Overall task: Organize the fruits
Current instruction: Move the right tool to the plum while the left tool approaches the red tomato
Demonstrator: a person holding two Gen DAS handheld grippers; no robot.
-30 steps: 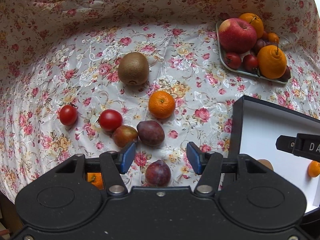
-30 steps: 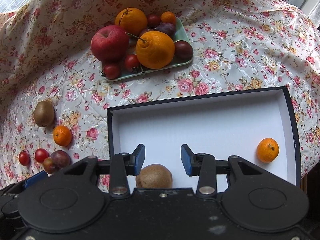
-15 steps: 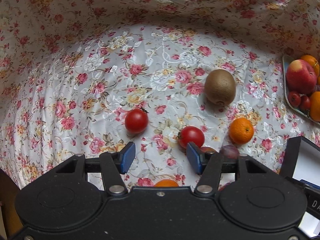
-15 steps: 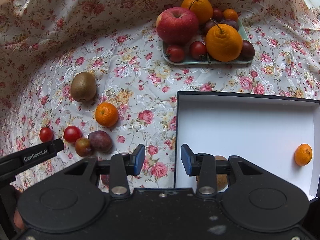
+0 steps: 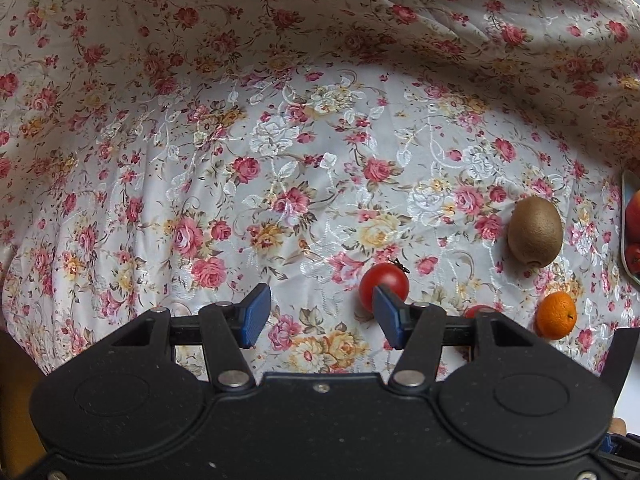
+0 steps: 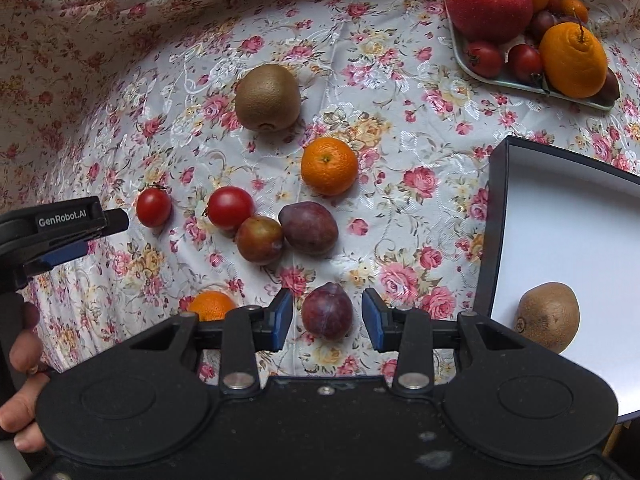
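Observation:
My right gripper (image 6: 326, 314) is open, its jaws on either side of a dark plum (image 6: 327, 311) on the floral cloth. Beyond it lie two more plums (image 6: 308, 228), two cherry tomatoes (image 6: 231, 207), a mandarin (image 6: 329, 166) and a kiwi (image 6: 267, 97). My left gripper (image 5: 318, 316) is open and empty; a cherry tomatoe (image 5: 384, 286) sits just behind its right finger. It also shows at the left in the right wrist view (image 6: 72, 228), next to the leftmost tomato (image 6: 153, 207). A kiwi (image 6: 547, 317) lies in the white box (image 6: 568, 216).
A green tray (image 6: 500, 78) at the far right holds an apple, oranges, tomatoes and plums. Another mandarin (image 6: 211, 305) lies behind my right gripper's left finger. A kiwi (image 5: 535, 231) and mandarin (image 5: 556, 315) lie right of my left gripper. The cloth rises in folds behind.
Both grippers have swung left. My right gripper left the box and now frames a plum. My left gripper moved past the fruit cluster toward the leftmost tomato.

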